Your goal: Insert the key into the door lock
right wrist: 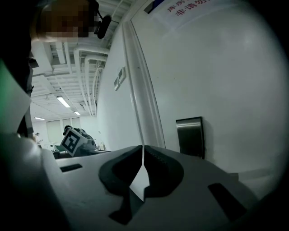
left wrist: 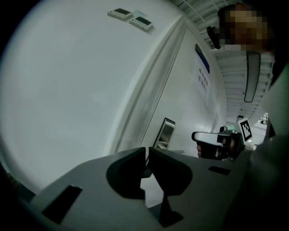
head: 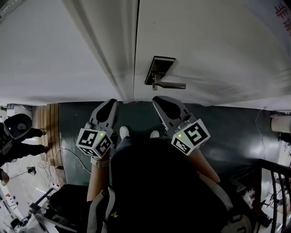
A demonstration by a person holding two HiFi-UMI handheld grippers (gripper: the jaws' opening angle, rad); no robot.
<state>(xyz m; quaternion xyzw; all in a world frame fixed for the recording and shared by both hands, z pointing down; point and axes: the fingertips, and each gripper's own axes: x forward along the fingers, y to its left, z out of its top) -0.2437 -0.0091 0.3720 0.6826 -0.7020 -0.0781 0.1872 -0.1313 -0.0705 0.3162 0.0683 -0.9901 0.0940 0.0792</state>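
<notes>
Left gripper (left wrist: 147,152) and right gripper (right wrist: 143,150) are both closed, with no key visible in either. The lock plate (head: 159,68) on the door (head: 218,50) lies ahead, untouched. Insertion seems not yet begun; it needs a key first.

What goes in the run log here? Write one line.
left gripper: jaws shut, short of door | right gripper: jaws shut, apart from door handle | key: not visible | lock plate: untouched

Two grippers: left gripper (head: 110,103), right gripper (head: 159,99). One door lock (head: 159,69), one handle (head: 172,84), two shoes (head: 124,132), seemingly two small wall panels (left wrist: 122,12).
</notes>
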